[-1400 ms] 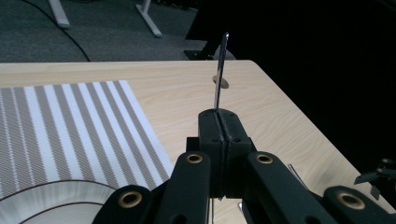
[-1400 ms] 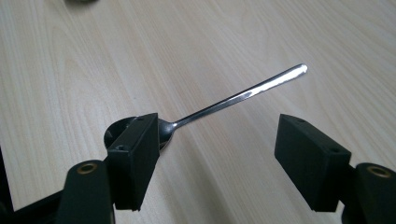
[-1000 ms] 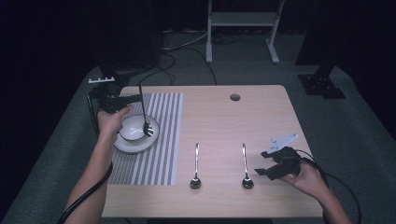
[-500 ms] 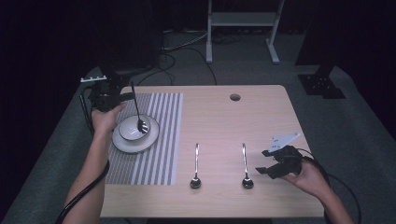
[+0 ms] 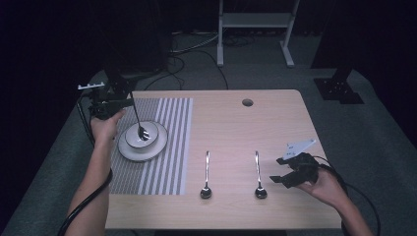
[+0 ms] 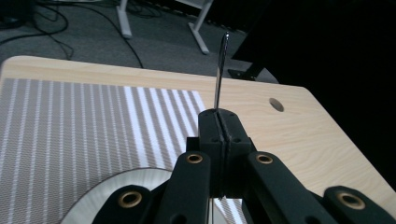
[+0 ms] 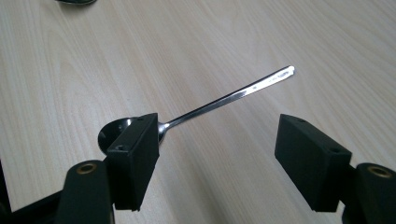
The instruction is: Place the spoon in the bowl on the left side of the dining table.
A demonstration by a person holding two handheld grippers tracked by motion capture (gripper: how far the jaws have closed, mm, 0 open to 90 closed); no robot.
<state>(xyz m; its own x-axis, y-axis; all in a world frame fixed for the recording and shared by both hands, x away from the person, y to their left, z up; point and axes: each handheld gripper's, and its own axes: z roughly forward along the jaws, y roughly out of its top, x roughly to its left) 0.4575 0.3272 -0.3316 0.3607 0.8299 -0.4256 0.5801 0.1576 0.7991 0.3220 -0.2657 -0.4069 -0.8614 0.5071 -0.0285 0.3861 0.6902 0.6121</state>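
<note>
My left gripper (image 5: 127, 103) is shut on the thin handle of a metal spoon (image 5: 137, 118), which slants down so its head rests in a small white bowl (image 5: 145, 136) on a plate (image 5: 127, 150). In the left gripper view the handle (image 6: 220, 70) rises from the closed jaws of the left gripper (image 6: 218, 116), with the plate's rim (image 6: 116, 179) below. At the table's right my right gripper (image 5: 280, 170) stands open, just right of a spoon (image 5: 257, 173). That spoon (image 7: 224, 100) lies on the wood between the spread jaws of the right gripper (image 7: 215, 158), untouched.
The plate sits on a grey-and-white striped placemat (image 5: 167, 147) at the left. A second spoon (image 5: 206, 173) lies on the table between placemat and right spoon. A round cable hole (image 5: 247, 102) is near the far edge. Cables trail from both grippers.
My left hand has drawn back toward the table's far left corner, tilting the held spoon while its head stays in the bowl. The right hand has kept still.
</note>
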